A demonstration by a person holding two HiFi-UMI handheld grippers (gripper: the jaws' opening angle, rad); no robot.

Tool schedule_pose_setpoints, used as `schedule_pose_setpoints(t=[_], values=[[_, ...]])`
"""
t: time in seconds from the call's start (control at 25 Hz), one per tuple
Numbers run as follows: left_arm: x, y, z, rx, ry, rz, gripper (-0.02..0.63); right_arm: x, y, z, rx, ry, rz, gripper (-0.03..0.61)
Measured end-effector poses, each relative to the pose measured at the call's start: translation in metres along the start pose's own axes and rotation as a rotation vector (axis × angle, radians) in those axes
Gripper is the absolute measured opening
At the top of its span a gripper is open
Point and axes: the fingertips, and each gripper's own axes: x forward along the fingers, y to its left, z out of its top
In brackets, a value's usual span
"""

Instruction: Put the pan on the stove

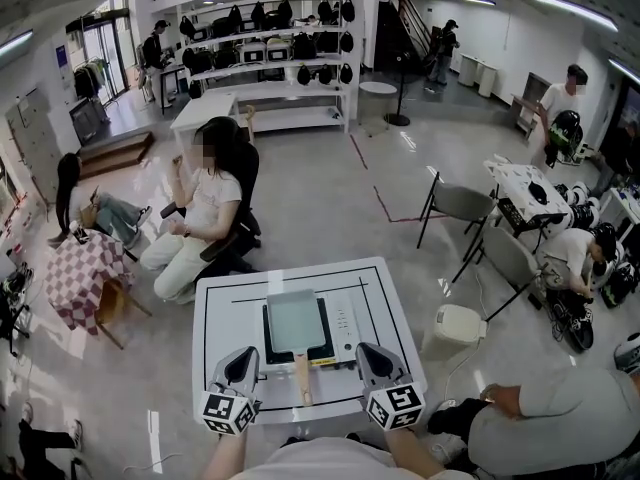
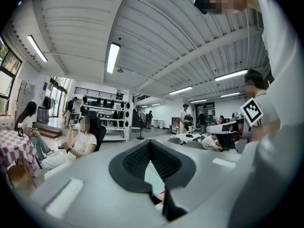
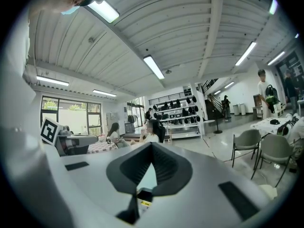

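The left gripper has its two jaws brought together, tips touching and nothing between them, which its own view shows plainly. The right gripper is the same, its jaws meeting at the tips around nothing. Both are held at the near edge of the white table, one to each side, each with its marker cube towards the person and its jaws aimed away over the tabletop. Between them lies the wooden handle of the pan, apart from both grippers. The pan is rectangular with a pale green inside. Its long axis runs near to far, with the body at the far end and the handle pointing back at the person, its end just past the stove's near edge. The pan sits flat on the dark top of the stove, whose white control strip shows along the pan's right side. In each gripper view a strip of the pale green pan shows through the wedge-shaped gap below the closed tips. Beyond the table a seated person occupies a black chair. A checked tablecloth is at the left, grey folding chairs at the right, and white shelves holding dark gear stand at the back.
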Motion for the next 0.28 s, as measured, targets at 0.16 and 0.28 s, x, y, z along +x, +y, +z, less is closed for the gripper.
schedule_pose_setpoints(t=[0.16,0.28], values=[[-0.0013,-0.0008,-0.0023,-0.004,0.005,-0.003,0.009,-0.0002,0.0015,-0.0008,0.001,0.003,-0.001,0.008],[-0.0038,0.0000,-0.0034,-0.002,0.011,-0.003,0.009,-0.0004,0.0039,-0.0007,0.003,0.004,-0.002,0.008]])
